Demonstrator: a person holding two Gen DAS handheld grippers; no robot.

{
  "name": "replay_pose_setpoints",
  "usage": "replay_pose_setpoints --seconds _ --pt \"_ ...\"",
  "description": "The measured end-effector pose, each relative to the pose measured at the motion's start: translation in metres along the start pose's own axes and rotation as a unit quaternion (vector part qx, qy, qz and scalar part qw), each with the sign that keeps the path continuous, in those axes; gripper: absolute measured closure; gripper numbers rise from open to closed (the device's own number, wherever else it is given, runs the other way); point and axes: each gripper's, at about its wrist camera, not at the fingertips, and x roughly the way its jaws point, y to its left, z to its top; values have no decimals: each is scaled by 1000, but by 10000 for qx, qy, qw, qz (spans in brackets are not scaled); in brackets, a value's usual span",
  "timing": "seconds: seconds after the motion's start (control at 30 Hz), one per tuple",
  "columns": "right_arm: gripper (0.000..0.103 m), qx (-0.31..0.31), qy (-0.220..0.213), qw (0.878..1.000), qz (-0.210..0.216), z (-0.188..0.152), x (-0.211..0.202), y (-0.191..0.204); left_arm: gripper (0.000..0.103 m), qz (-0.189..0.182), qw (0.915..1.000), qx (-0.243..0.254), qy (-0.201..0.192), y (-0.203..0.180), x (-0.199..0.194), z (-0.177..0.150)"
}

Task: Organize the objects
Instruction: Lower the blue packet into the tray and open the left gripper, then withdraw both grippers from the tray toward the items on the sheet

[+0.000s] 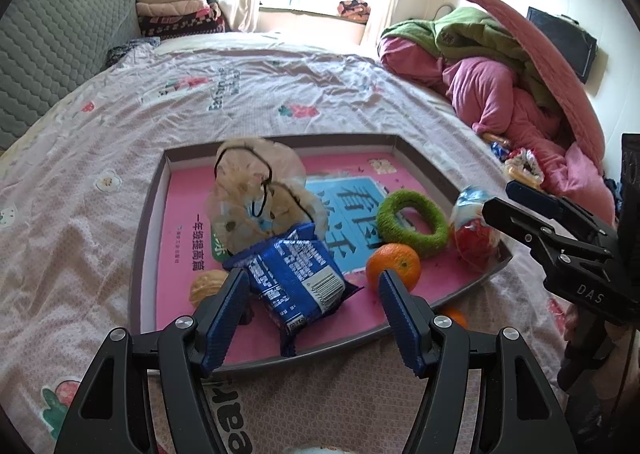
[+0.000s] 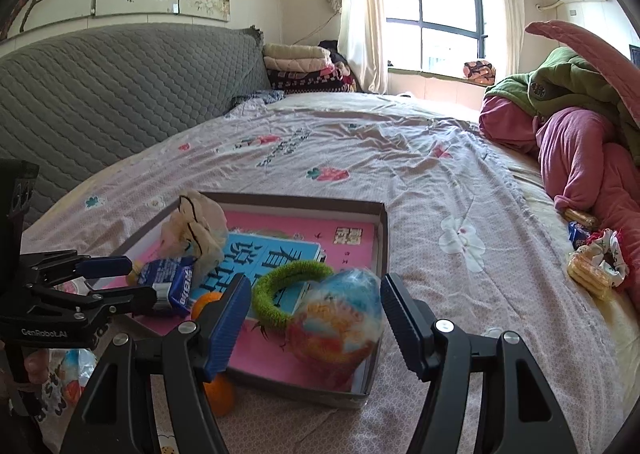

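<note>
A shallow grey tray (image 1: 150, 214) lies on the bed with a pink and blue book (image 1: 360, 198) flat in it. On the book are a blue snack packet (image 1: 296, 278), an orange (image 1: 394, 264), a green fuzzy ring (image 1: 412, 222), a clear bag of pale stuff (image 1: 256, 198) and a walnut (image 1: 206, 288). My left gripper (image 1: 314, 282) hovers open over the blue packet without pressing it. A blurred red and blue bag (image 2: 340, 318) sits at the tray's near right corner, between the spread fingers of my open right gripper (image 2: 316, 286), with gaps on both sides.
A second orange (image 2: 222, 394) lies on the sheet just outside the tray's front wall (image 2: 304, 390). More snacks (image 2: 592, 266) sit by the heap of pink and green bedding (image 2: 580, 142) on the right. A grey quilted headboard (image 2: 100, 94) runs along the left.
</note>
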Motion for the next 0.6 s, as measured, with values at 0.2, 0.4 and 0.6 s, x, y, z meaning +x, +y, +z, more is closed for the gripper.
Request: replay_pose_setpoints --seconds 0.2,0.4,0.6 --pt "36 111 -154 9998 83 5 -9 -3 34 48 9999 -66 -116 1 -16 0" --pt "36 39 -299 9992 264 4 -23 6 34 244 9994 -47 -230 -1 -40 -10" --pt "36 -302 -324 9984 356 -5 -36 27 34 303 9992 -92 -253 -7 -63 -30"
